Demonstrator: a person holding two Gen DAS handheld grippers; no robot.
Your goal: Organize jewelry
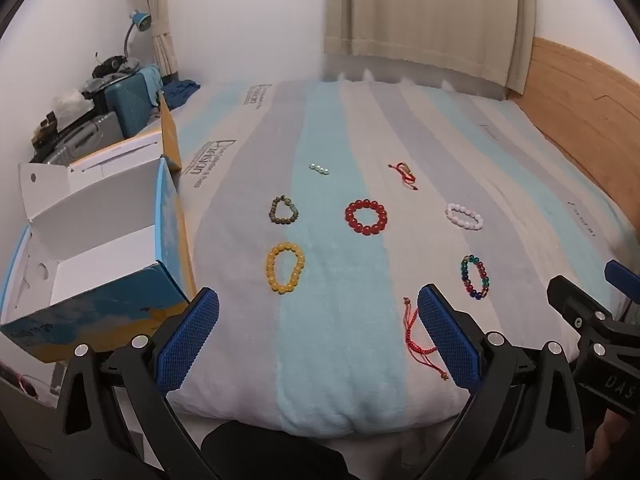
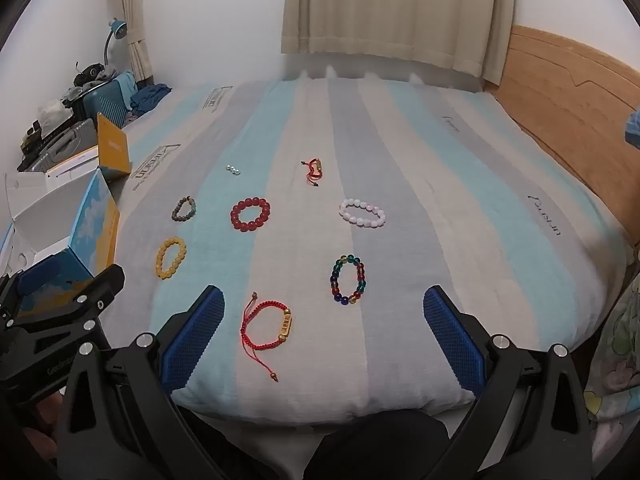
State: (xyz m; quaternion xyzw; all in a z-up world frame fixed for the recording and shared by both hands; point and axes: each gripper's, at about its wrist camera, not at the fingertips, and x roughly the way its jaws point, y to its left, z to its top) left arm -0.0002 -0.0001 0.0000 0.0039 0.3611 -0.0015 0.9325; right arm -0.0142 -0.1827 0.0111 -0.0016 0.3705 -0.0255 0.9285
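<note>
Several bracelets lie on a striped blanket (image 2: 400, 152). A yellow bead bracelet (image 1: 284, 267) (image 2: 170, 257), a dark green one (image 1: 284, 209) (image 2: 184, 208), a red bead one (image 1: 366, 217) (image 2: 250, 214), a white one (image 1: 464, 216) (image 2: 362, 212), a multicoloured one (image 1: 475, 277) (image 2: 348, 279), a red cord bracelet with a gold charm (image 2: 267, 326) (image 1: 418, 336), a small red cord one (image 1: 404, 174) (image 2: 313, 170) and a short pearl string (image 1: 319, 168) (image 2: 232, 169). An open white box (image 1: 96, 248) stands at the left. My left gripper (image 1: 318, 300) and right gripper (image 2: 323, 300) are both open and empty above the near edge.
An orange box lid (image 1: 170, 132) leans behind the open box. Suitcases (image 1: 124, 108) and a blue lamp (image 1: 140, 22) stand at the far left. A wooden headboard (image 2: 568, 92) lines the right side, curtains (image 2: 392, 12) hang at the back.
</note>
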